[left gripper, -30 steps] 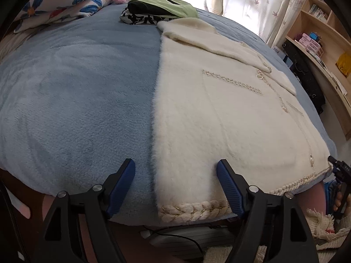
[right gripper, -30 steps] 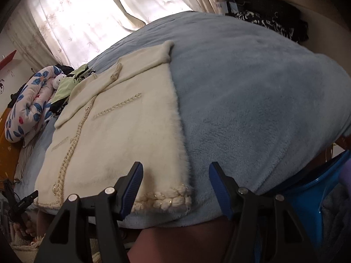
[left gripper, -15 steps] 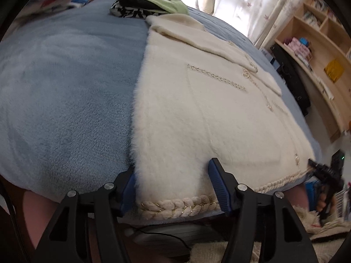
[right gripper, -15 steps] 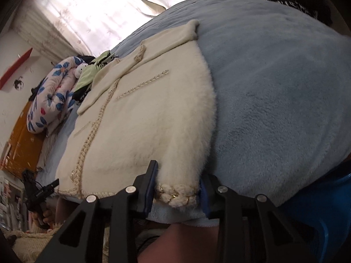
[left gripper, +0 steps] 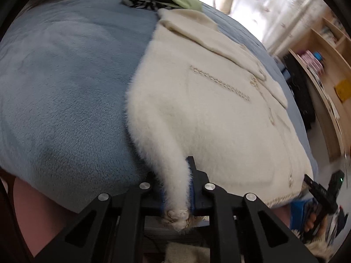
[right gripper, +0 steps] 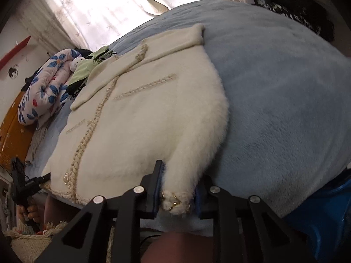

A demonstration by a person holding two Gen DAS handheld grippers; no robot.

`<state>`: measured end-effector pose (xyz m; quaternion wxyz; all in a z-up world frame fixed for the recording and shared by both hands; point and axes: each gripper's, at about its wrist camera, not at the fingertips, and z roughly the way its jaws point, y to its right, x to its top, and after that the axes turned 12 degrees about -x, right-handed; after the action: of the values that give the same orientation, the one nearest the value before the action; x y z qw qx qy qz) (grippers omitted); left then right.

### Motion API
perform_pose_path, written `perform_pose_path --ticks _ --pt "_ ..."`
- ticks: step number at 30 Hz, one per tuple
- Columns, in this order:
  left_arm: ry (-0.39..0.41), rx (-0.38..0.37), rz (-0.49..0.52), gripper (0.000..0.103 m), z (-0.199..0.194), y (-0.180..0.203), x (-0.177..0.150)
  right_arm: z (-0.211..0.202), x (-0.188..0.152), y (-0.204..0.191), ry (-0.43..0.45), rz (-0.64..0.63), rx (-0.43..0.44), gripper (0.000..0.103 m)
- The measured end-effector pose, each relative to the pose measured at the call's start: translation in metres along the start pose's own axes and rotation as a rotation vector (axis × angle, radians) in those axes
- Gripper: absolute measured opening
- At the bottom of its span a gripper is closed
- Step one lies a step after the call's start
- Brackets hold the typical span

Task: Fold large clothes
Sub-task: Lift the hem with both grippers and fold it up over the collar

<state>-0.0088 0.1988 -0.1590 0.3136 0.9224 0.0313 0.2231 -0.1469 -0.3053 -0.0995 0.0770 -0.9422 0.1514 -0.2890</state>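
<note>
Soft daylight through blown-out curtains, strong fisheye bending, dark vignetted corners; motion blur along shelves

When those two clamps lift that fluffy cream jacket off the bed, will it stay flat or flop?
Probably flop: the cream jacket already bunches into a soft fold inside the left gripper. The thick pile suggests some bulk, so its middle likely sags. The braided hem in the right gripper should resist slipping.
</note>
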Motion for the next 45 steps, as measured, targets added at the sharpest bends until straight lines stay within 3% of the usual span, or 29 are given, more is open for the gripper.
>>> perform_pose_path --ticks 5,11,19,27,36,41,45 --pt "0.068 -0.033 -0.044 0.010 -0.025 0.010 0.003 -0.038 0.017 -0.023 0.093 -0.072 0.003 0.020" --pt "0.147 -0.056 0.023 0.009 -0.066 0.044 0.005 -0.084 0.025 -0.035 0.151 -0.148 -0.001 0.015" --pt "0.162 -0.092 0.068 0.009 -0.112 0.070 -0.001 -0.115 0.014 -0.028 0.124 -0.142 0.053 0.014" --pt "0.207 -0.152 0.027 0.009 -0.159 0.075 0.010 -0.150 0.031 -0.023 0.175 -0.049 0.177 0.014" --pt "0.301 -0.177 -0.078 0.009 -0.149 0.054 0.089 -0.110 0.099 0.005 0.200 0.203 0.254 0.014" --pt "0.341 -0.182 -0.066 0.009 -0.117 0.061 0.153 -0.068 0.160 0.010 0.189 0.278 0.234 0.014" --pt "0.333 -0.138 -0.055 0.009 -0.079 0.070 0.211 -0.028 0.213 0.006 0.172 0.282 0.181 0.014"
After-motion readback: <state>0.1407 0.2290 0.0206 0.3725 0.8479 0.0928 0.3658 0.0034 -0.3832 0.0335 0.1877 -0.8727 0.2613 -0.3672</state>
